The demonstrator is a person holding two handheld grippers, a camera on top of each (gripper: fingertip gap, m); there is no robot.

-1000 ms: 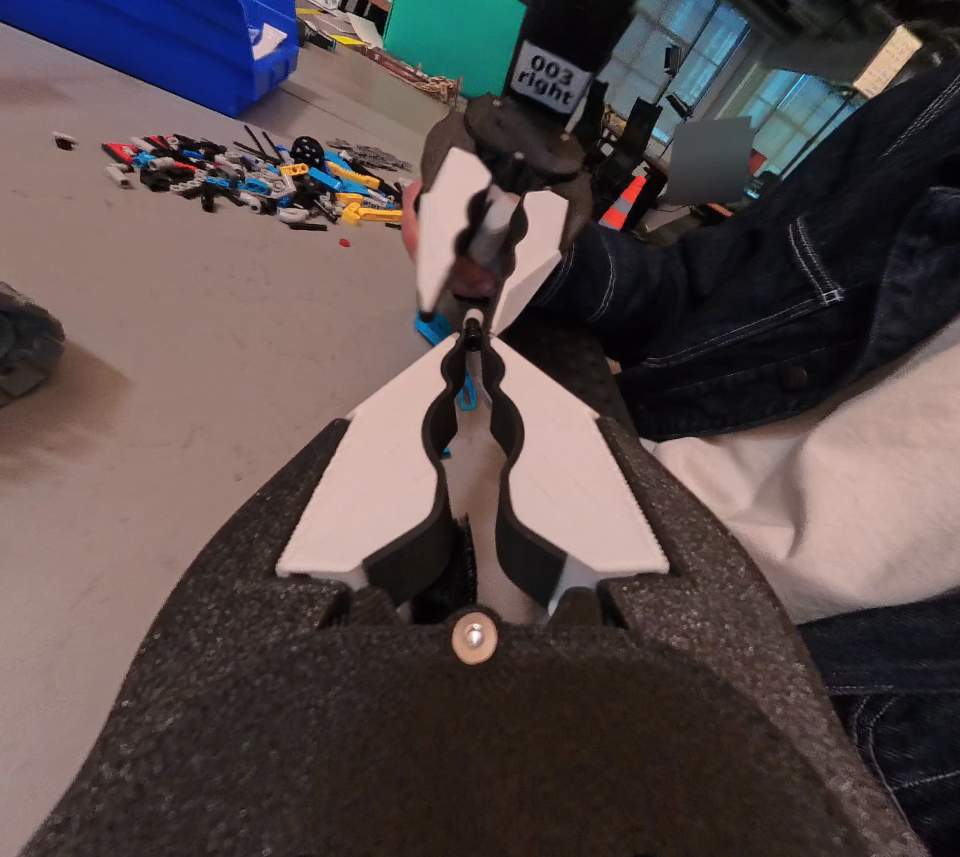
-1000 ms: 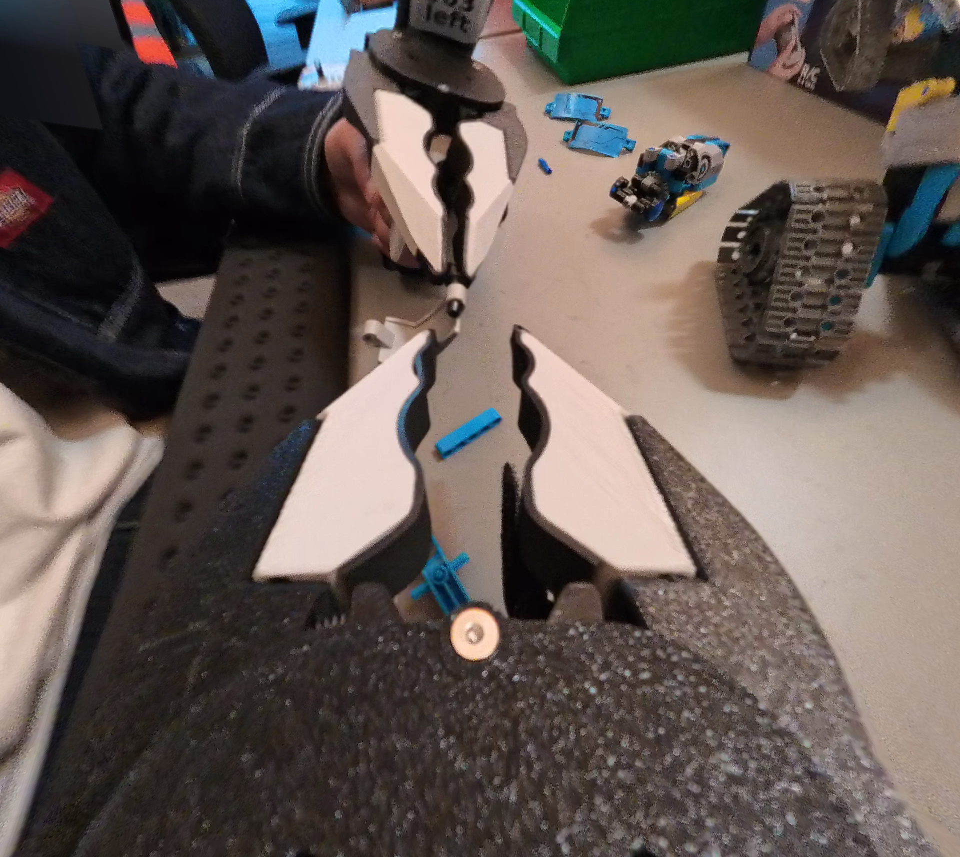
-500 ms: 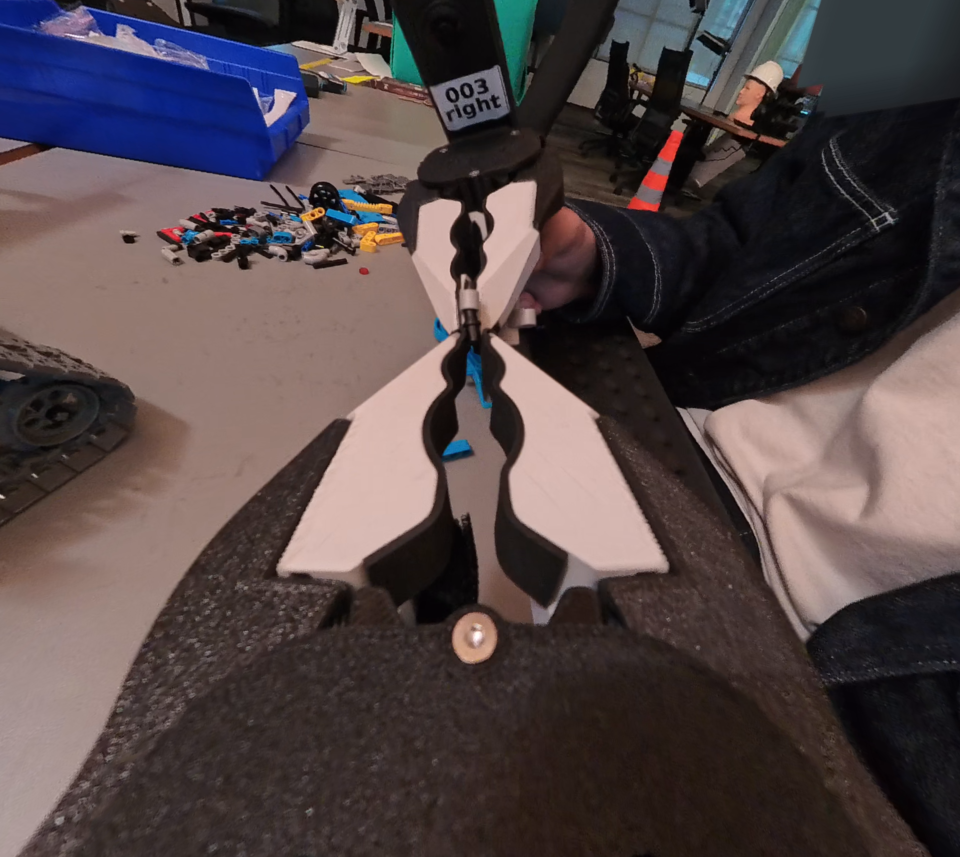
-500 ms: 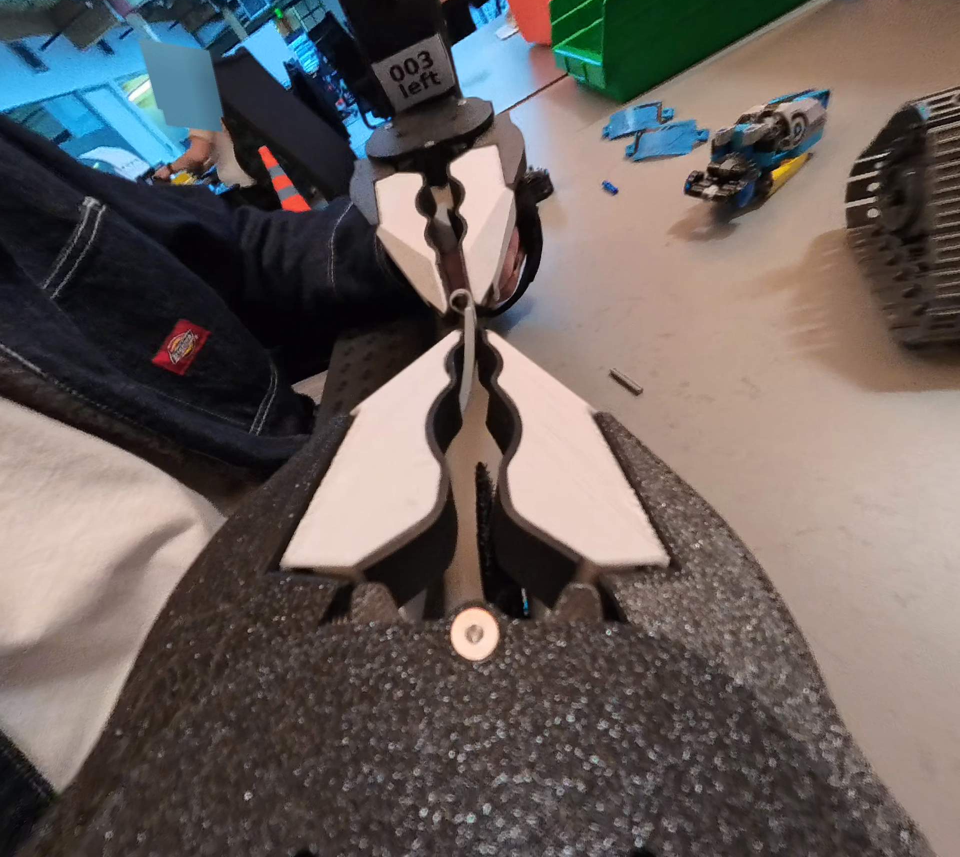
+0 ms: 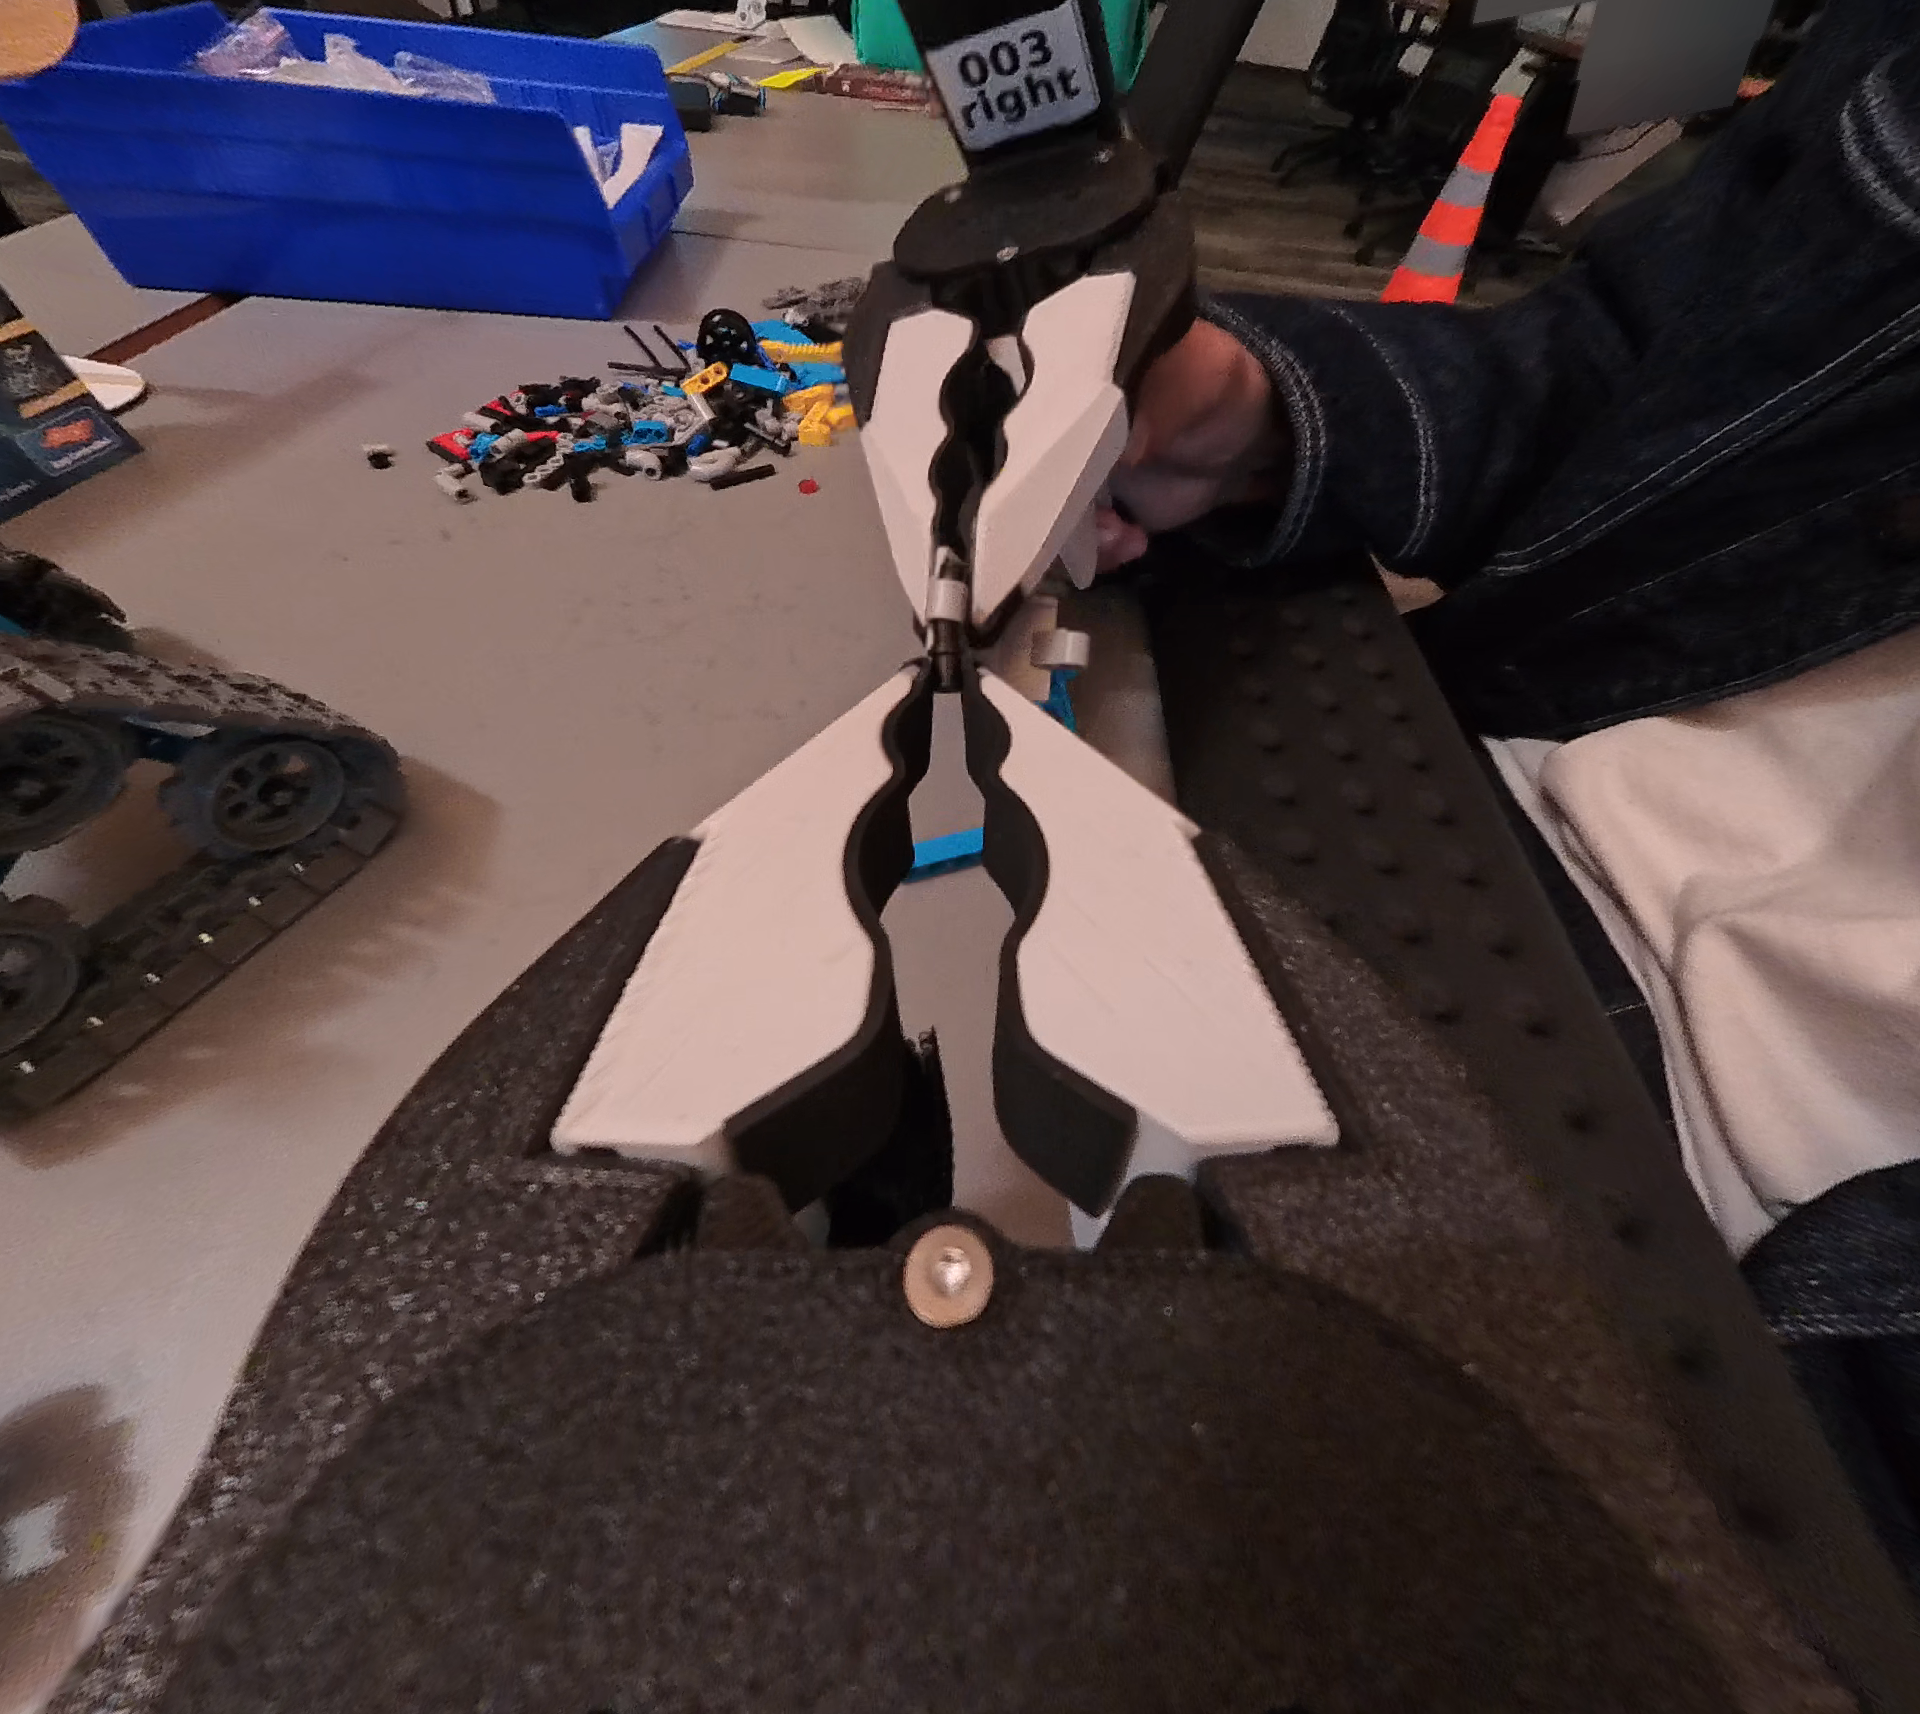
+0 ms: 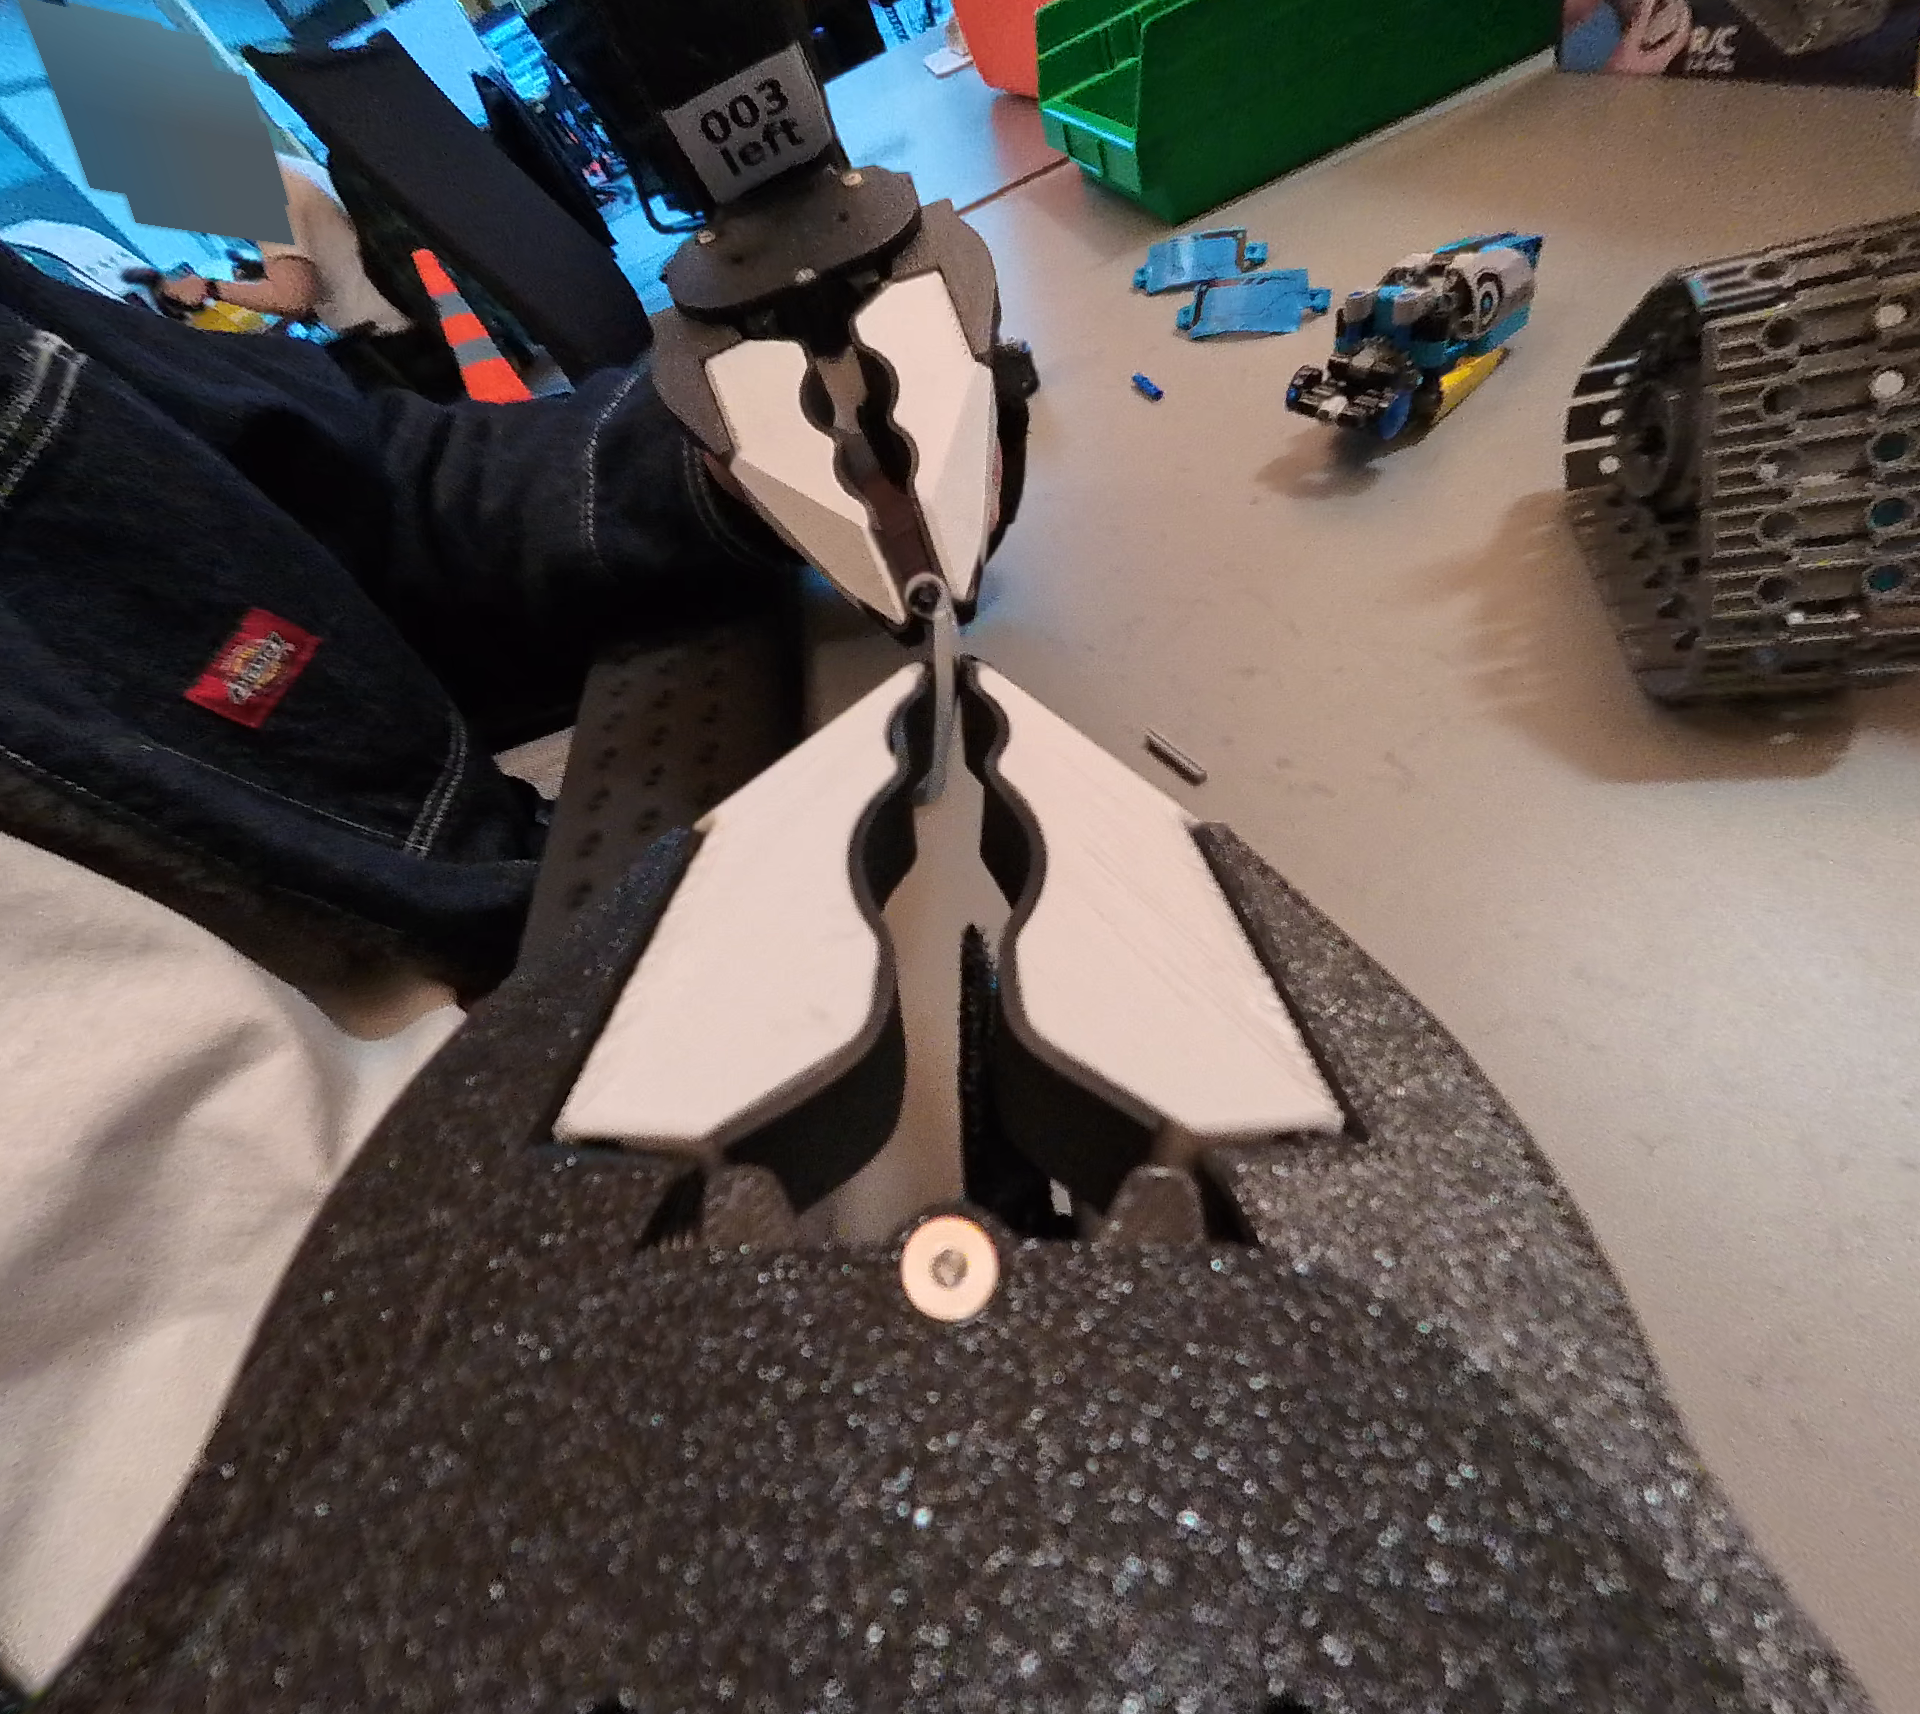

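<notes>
Claws meet tip to tip above the near edge of the grey counter (image 5: 582,688), and between them runs a thin grey plastic rod (image 6: 940,708) tipped by a small black bush (image 5: 945,662). We see our left claw (image 5: 943,677) closed to a narrow slit on the black bush, while our right claw (image 6: 943,677) is likewise pinched nearly closed on the grey rod, which reaches back between its fingers. The rod's long axis lies along the line joining the two claws, so each looks straight down it at the other; neither hand is nearer, since both grip it. A pale grey collar (image 5: 945,596) sits on the rod just inside the right claw's tips. Below them a small blue plastic beam (image 5: 948,852) lies flat on the counter. A heap of loose building-toy pieces (image 5: 644,423) and a blue plastic bin (image 5: 343,178) sit well apart to the far side; a black tracked toy vehicle (image 6: 1756,469) stands off on the other.
</notes>
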